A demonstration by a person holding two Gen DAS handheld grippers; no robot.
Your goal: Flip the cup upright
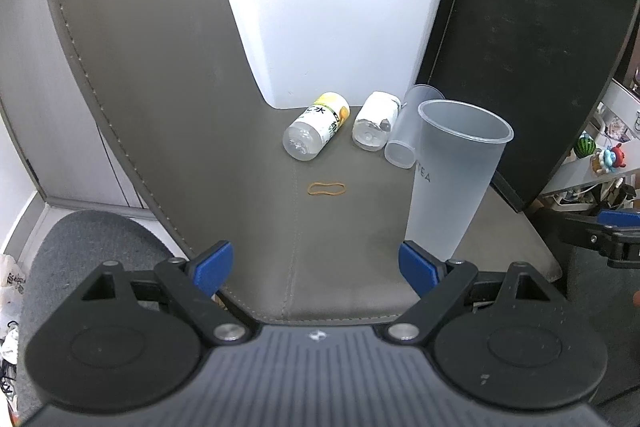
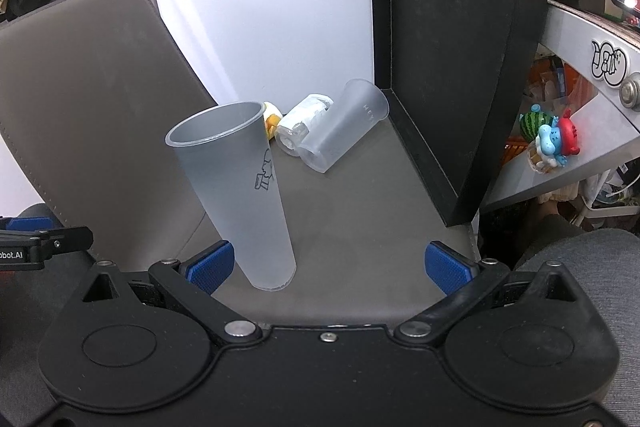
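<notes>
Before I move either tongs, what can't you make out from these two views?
- Yellow-labelled bottle: mostly hidden behind the upright frosted cup in the right wrist view.
- Lying clear cup: one side covered by the upright cup in the left wrist view, so whether it touches the white-wrapped bottle is unclear.
- Rubber band: absent from the right wrist view.
- Cup lettering: partly cut off, too small.
- Both tongs open, holding nothing.

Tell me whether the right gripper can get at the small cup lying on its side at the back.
Probably yes. The right gripper is open and holds nothing. The tall cup stands upright to its left, so the seat up to the small cup looks free. A bottle touches its left side.
</notes>
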